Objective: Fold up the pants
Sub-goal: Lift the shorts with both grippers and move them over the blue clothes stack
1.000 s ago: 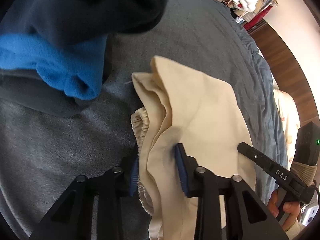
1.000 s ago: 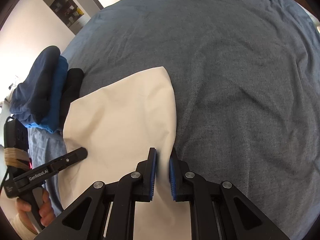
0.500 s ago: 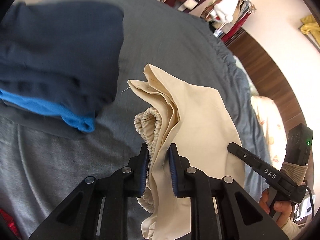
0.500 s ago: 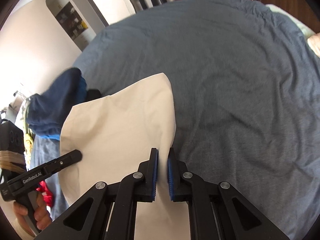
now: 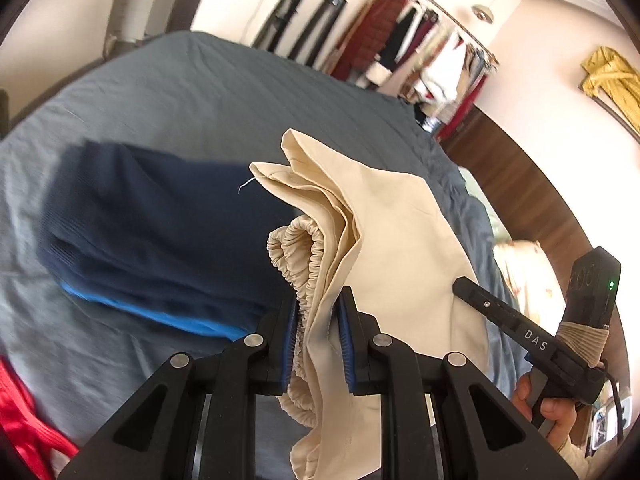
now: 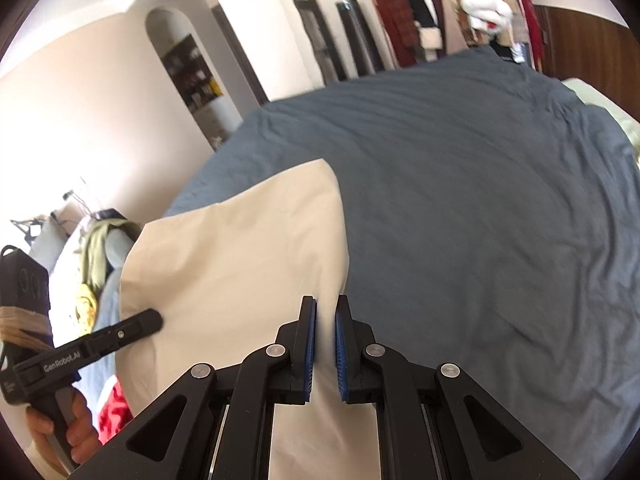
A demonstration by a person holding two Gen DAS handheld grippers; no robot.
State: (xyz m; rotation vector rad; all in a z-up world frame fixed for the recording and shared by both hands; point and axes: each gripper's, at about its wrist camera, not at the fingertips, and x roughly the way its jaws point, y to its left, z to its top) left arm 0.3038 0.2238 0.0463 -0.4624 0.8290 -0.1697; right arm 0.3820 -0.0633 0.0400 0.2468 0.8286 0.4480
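Observation:
The cream pants point(image 5: 392, 232) are folded into a thick bundle and held up above the grey-blue bed point(image 5: 224, 92). My left gripper point(image 5: 318, 304) is shut on the pants' gathered elastic waistband side. My right gripper point(image 6: 325, 312) is shut on the opposite edge of the pants point(image 6: 240, 256); it also shows at the right of the left wrist view point(image 5: 464, 282). The left gripper shows at the lower left of the right wrist view point(image 6: 154, 318). The folded layers fan out at the far corner.
A stack of folded navy and blue clothes point(image 5: 156, 236) lies on the bed left of the pants. A red garment point(image 5: 24, 412) is at the lower left. A clothes rack point(image 5: 420, 52) and walls stand beyond the bed point(image 6: 480, 184).
My left gripper closed on the waistband side. Both grippers lifted the folded pants off the bed, and the views tilted up toward the room.

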